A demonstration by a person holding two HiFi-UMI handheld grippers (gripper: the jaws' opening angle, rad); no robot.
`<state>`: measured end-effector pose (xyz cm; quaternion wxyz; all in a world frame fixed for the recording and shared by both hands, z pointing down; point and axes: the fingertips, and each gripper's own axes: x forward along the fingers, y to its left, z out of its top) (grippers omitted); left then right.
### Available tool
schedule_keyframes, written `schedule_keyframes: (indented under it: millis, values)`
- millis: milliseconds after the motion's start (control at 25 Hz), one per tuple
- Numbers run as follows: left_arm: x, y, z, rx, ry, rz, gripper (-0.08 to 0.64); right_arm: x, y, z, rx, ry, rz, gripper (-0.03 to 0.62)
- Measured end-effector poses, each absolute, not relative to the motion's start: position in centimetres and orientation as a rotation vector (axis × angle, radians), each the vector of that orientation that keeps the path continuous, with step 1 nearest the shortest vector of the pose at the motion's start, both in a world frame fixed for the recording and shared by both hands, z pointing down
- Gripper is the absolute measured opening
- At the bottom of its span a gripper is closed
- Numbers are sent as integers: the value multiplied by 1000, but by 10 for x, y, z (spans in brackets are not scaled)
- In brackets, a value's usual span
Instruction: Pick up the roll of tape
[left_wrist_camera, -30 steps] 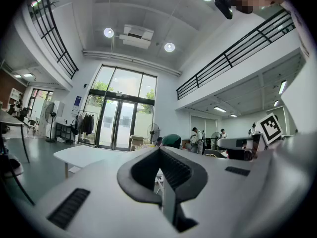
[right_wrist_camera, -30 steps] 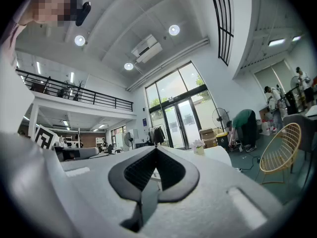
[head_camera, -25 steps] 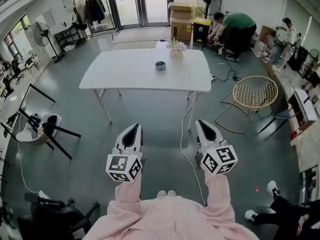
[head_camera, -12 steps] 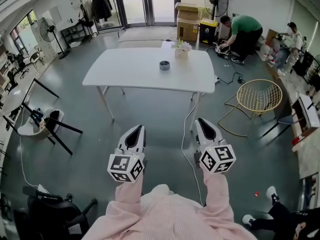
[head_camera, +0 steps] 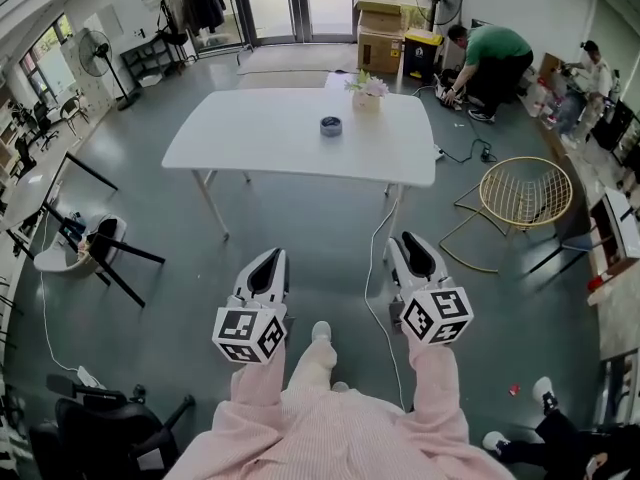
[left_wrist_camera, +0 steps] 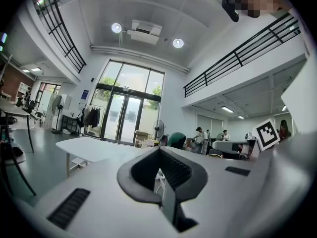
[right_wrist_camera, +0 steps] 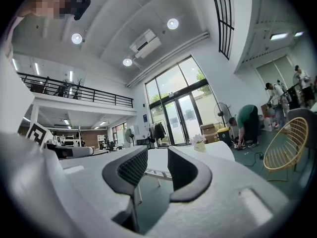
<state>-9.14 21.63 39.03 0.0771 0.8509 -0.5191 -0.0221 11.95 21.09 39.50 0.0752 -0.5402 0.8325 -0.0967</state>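
The roll of tape [head_camera: 331, 125], small, dark and grey, lies on the white table [head_camera: 250, 138] across the room, near a pot of flowers [head_camera: 367, 93]. Both grippers are held level at waist height, well short of the table. My left gripper [head_camera: 268, 260] is shut and empty; its view shows the pads meeting at the tip, with the table [left_wrist_camera: 89, 148] beyond. My right gripper [head_camera: 410, 246] has its jaws opening with nothing between them; the table edge and the flower pot [right_wrist_camera: 199, 140] show past its pads. The tape is not visible in either gripper view.
A white cable [head_camera: 372, 268] runs across the floor from the table's right legs. A yellow wire chair [head_camera: 520, 190] stands to the right, and tipped dark chairs [head_camera: 90, 253] lie to the left. Behind the table are cardboard boxes [head_camera: 380, 28] and a crouching person in green [head_camera: 495, 53].
The person has stepped toward the table, with one shoe now showing between the arms. The table sits slightly nearer and larger. Both grippers kept their places ahead of the body.
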Motion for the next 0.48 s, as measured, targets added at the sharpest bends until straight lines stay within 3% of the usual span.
schedule_keyframes:
  millis: [480]
  values:
    - [-97,103,400,2518,-1539,-72,0,116,101,411,-1633,2502,-367,135]
